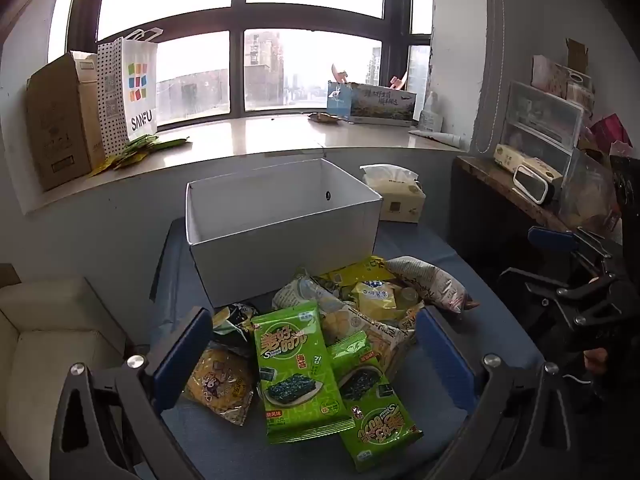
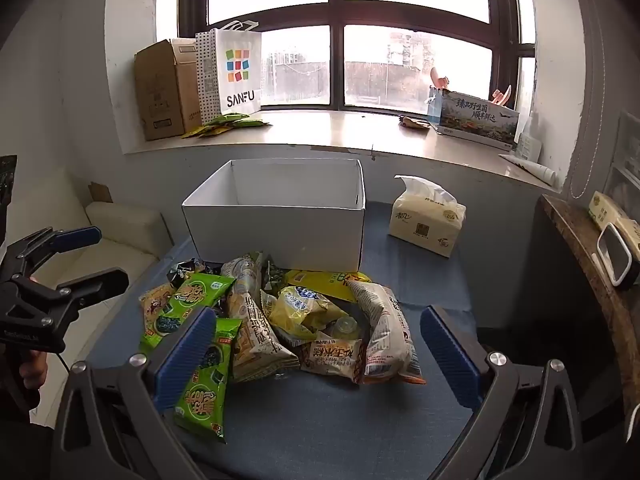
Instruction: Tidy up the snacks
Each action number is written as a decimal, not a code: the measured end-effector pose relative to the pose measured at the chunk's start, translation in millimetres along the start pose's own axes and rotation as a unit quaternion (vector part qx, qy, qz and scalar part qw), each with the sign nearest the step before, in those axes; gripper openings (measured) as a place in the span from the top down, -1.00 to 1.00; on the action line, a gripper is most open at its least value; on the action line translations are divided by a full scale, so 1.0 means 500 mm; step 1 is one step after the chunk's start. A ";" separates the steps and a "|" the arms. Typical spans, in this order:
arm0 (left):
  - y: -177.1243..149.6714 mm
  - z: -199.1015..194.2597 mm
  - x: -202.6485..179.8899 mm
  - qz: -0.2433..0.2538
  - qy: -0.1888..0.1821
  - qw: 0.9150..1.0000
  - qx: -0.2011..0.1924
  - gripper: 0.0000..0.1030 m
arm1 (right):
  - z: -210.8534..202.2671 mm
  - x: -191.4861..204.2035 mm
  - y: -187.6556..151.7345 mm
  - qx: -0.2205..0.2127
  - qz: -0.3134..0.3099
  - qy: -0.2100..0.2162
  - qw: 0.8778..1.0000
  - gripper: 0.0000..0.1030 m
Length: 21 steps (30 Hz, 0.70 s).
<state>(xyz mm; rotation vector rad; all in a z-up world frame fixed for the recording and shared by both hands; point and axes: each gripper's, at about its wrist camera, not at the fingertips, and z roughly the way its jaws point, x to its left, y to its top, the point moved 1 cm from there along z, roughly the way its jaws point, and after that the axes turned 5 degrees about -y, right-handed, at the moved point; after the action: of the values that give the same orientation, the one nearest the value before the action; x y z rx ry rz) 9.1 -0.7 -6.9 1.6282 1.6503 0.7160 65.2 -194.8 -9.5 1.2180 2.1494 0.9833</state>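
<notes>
— Two grippers, both spread as wide as they go. The left gripper (image 1: 314, 344) hangs over the heap with nothing between its ribbed blue pads (image 1: 182, 354); the right gripper (image 2: 316, 344) is the same, jaws apart, touching nothing.

— What are they hovering over?

— A pile of crinkly foil and plastic snack packets (image 2: 280, 320) lying on the blue cloth-covered table (image 2: 340, 420), right against the front wall of the open white cardboard box (image 2: 280, 224). The left one sits above two glossy green seaweed packets (image 1: 300, 372) that overlap each other; one reads "Stout" under big yellow Chinese characters. Beside them lies a yellow-brown printed packet (image 1: 220, 384).

— And on the right side?

— A puffy white pillow bag with red print (image 2: 386, 332), a crumpled yellow packet (image 2: 304, 308), and cream-coloured ones with Chinese lettering I can't make out.

— Anything in the box?

— It looks bare inside, as far as I can see. A soft cream tissue pack (image 2: 428, 220) stands just beside it.

— Any other writing?

— A white paper shopping bag with coloured squares (image 2: 238, 72) on the stone windowsill (image 2: 340, 128) says "SANFU", next to a plain brown carton (image 2: 164, 88).
</notes>
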 end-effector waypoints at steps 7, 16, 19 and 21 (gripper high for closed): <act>0.000 0.008 -0.001 -0.002 0.007 1.000 0.007 -1.00 | 0.001 0.001 0.002 -0.002 -0.003 -0.005 1.000 -1.00; -0.006 0.003 0.001 -0.002 0.012 1.000 0.007 -1.00 | 0.002 0.004 -0.001 0.000 -0.001 -0.006 1.000 -1.00; -0.005 0.003 0.001 -0.001 0.013 1.000 0.009 -1.00 | -0.003 -0.004 0.000 -0.002 0.002 -0.003 1.000 -1.00; -0.006 0.004 0.000 -0.001 0.015 1.000 0.009 -1.00 | -0.003 -0.005 0.001 -0.002 0.003 -0.002 1.000 -1.00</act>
<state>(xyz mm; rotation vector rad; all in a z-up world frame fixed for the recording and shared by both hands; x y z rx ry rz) 9.0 -0.8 -10.4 1.6354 1.6834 0.7305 65.5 -197.2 -7.9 1.2234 2.1409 0.9857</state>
